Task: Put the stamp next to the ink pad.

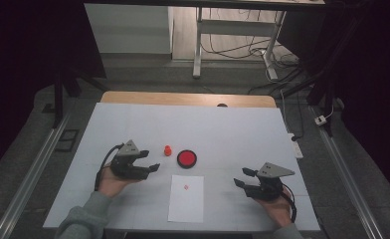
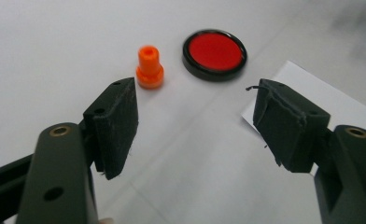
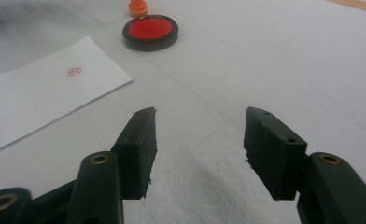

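Resting on the counter (image 1: 133, 124), my left gripper (image 1: 150, 160) and right gripper (image 1: 242, 178) both stand released, jaws empty. The stamp (image 2: 149, 68) stands upright beside the ink pad (image 2: 214, 53); the paper (image 1: 186, 197) already bears 1 red mark (image 3: 74, 71).

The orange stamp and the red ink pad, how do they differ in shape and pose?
The orange stamp is a small upright peg with a wider base, while the red ink pad is a wide, flat disc. The stamp is orange all over; the ink pad has a red face inside a black rim. The stamp stands nearer the left gripper than the ink pad does. Both rest on the white table, close together but apart, and neither is held.
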The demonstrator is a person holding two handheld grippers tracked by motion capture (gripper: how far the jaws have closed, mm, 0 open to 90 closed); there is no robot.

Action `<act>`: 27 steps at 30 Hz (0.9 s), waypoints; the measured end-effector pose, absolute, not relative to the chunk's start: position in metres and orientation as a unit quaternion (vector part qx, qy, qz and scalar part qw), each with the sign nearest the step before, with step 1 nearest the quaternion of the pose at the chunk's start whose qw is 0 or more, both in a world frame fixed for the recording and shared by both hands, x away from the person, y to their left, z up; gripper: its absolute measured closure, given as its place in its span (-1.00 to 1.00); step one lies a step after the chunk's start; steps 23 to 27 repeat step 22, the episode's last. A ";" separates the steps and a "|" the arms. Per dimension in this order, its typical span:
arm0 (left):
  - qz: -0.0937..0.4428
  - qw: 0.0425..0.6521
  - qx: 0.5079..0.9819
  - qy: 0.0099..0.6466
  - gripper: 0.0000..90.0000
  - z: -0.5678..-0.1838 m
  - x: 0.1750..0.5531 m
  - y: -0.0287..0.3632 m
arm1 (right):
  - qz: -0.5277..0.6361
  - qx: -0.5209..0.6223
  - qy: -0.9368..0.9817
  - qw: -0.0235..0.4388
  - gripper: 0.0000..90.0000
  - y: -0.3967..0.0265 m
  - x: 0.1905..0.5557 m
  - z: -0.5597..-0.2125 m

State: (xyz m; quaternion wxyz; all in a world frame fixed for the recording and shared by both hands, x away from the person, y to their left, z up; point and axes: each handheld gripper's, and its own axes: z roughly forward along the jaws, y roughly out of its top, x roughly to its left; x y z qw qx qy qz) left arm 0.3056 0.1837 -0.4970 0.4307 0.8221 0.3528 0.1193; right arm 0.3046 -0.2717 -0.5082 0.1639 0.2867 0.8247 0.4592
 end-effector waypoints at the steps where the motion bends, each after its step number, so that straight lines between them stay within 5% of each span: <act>1: 0.119 0.432 0.822 0.353 -0.30 -0.498 0.301 0.186 | 0.458 0.286 0.825 0.165 -0.05 -0.272 0.305 -0.509; 12: 0.112 0.430 0.817 0.369 -0.32 -0.508 0.262 0.208 | 0.451 0.289 0.826 0.174 -0.14 -0.280 0.304 -0.508; 27: 0.109 0.431 0.816 0.371 -0.32 -0.510 0.258 0.210 | 0.455 0.282 0.824 0.187 -0.14 -0.286 0.301 -0.507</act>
